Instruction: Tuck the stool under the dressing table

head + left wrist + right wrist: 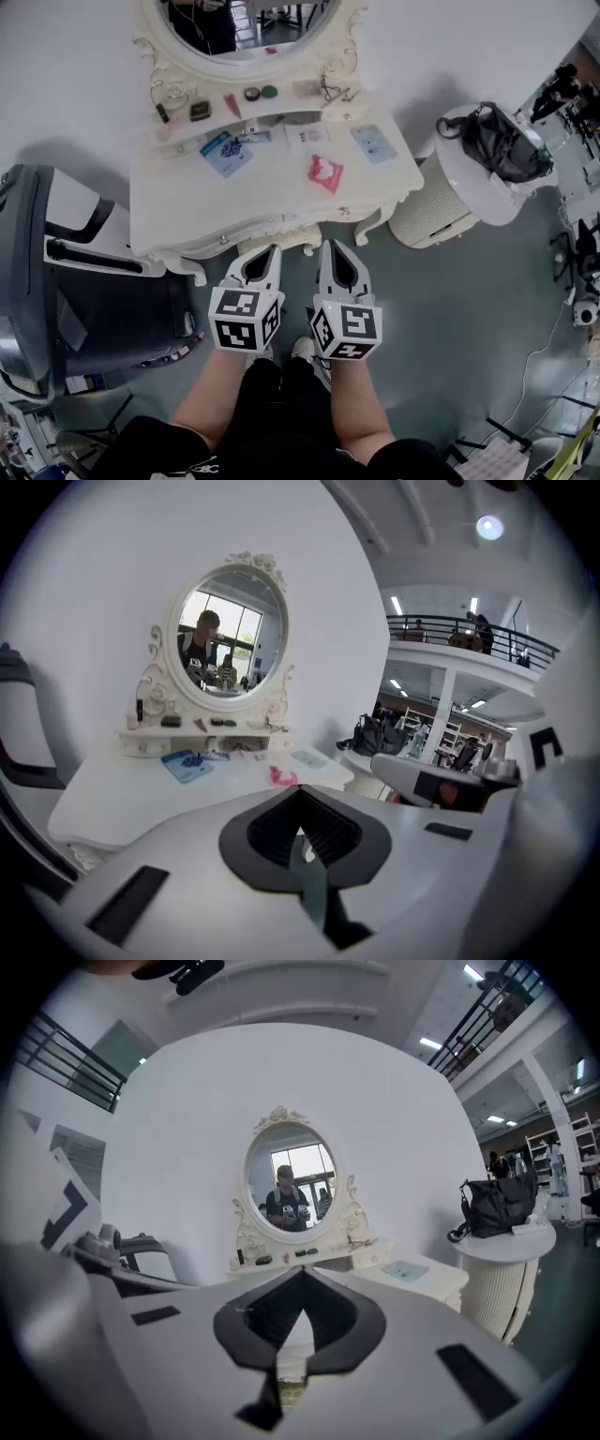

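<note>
The white dressing table (187,202) with its oval mirror (253,37) stands ahead of me. A cream edge (281,243) shows beneath the table's front rim, between its legs; it may be the stool, mostly hidden. My left gripper (274,250) and right gripper (330,247) hang side by side just in front of that rim, both shut with nothing between the jaws. In the left gripper view the left gripper (300,791) points over the tabletop (122,789). In the right gripper view the right gripper (302,1274) faces the mirror (292,1185).
A dark wheeled case (56,281) stands at the table's left. A white ribbed round side table (441,211) with a black bag (502,141) stands at the right. Small items, a blue booklet (225,153) and a pink packet (324,172) lie on the tabletop.
</note>
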A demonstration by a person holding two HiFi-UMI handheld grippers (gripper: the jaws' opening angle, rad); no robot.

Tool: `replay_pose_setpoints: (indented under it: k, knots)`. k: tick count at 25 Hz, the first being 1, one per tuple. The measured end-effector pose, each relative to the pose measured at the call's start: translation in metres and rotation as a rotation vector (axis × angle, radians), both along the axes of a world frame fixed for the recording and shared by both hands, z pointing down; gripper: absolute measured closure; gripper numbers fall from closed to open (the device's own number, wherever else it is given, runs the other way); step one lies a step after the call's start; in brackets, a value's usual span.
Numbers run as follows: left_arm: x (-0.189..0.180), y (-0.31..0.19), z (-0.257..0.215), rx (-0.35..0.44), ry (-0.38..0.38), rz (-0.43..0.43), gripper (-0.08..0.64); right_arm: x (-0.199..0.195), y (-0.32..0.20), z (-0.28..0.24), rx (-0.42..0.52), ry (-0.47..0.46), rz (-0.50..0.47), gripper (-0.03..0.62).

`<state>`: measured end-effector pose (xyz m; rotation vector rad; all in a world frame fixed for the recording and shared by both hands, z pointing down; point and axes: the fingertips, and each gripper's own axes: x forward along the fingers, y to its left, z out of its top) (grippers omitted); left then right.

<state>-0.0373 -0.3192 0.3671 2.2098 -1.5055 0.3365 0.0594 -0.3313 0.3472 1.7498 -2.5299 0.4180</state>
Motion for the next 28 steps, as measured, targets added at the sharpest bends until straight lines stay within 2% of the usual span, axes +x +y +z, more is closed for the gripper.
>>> replay_pose_setpoints:
  k: [5, 14, 22, 28]
  knots:
    - [0.009, -0.015, -0.066, 0.107, 0.005, 0.037, 0.560, 0.005, -0.009, -0.054, 0.081, 0.064, 0.025, 0.584]
    - [0.029, -0.006, -0.119, 0.157, -0.006, 0.088, 0.560, 0.009, 0.012, -0.127, 0.167, 0.027, 0.027, 0.584]
    - [0.052, -0.010, -0.154, 0.224, -0.010, 0.145, 0.560, 0.027, 0.019, -0.147, 0.189, 0.007, 0.038, 0.584]
    - [0.070, -0.009, -0.151, 0.217, 0.006, 0.181, 0.560, 0.041, 0.020, -0.142, 0.170, -0.005, 0.059, 0.584]
